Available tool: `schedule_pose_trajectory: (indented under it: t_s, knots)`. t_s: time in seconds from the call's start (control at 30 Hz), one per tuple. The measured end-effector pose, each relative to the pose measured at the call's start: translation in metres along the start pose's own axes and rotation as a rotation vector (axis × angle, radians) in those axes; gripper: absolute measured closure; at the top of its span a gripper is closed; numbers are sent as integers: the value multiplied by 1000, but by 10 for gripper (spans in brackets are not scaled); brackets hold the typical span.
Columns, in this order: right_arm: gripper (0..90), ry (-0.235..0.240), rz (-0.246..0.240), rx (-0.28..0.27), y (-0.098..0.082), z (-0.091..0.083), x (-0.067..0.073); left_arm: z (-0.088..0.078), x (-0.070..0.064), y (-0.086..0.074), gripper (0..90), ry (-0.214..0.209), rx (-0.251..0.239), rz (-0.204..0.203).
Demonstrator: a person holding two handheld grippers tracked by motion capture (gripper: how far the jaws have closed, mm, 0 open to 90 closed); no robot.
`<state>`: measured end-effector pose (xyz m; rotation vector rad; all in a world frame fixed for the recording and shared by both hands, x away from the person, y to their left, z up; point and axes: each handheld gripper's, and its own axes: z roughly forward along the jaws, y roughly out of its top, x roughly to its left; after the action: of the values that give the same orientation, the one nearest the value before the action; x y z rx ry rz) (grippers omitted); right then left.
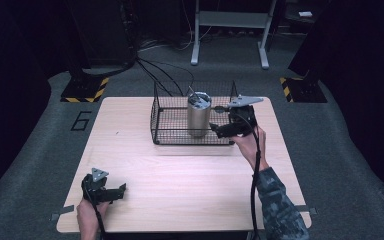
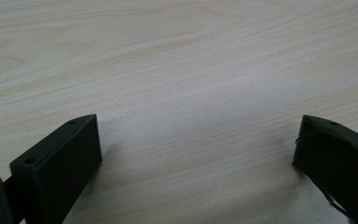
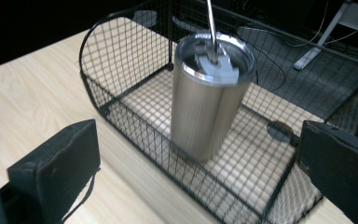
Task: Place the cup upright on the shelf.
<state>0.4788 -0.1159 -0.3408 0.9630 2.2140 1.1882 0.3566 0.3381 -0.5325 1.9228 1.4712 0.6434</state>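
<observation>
A: Right hand-held gripper [image 1: 220, 131] is up at the basket [image 1: 162, 114], jaws spread wide, nothing between them. It sits at the basket's right end, pointing left toward the tumbler [image 1: 199, 115].

B: And the tumbler stands upright inside the basket, right of the middle. Steel body, a lid on top, a thin straw [image 3: 210, 21] poking straight up through it.

A: From the right gripper view the tumbler [image 3: 209, 98] sits square between the two black jaws, but farther off, with the near wire wall of the basket [image 3: 121, 70] in front of it. No contact.

B: The basket itself rests at the far edge of the counter [image 1: 180, 180], about centred, a bit to the right.

A: Now the left hand-held gripper [image 1: 114, 192]. Down near the front left corner of the counter, well apart from the basket, held in the person's hand.

B: Its jaws are spread too. The left gripper view looks down at bare wood grain [image 2: 182, 84] between them.

A: One small dark round thing [image 3: 279, 130] lies on the basket floor near the right jaw; can't tell what it is.
</observation>
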Motion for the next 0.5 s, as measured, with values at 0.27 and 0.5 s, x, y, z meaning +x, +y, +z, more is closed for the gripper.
schedule_pose_trajectory:
  t_s: [0.27,0.5]
  knots:
    - [0,-25,7,-5,-45,-26,9,0,0,0,5,0,-2,-2]
    - [0,-54,50,27,-95,-37,11,0,0,0,5,1,-2,-2]
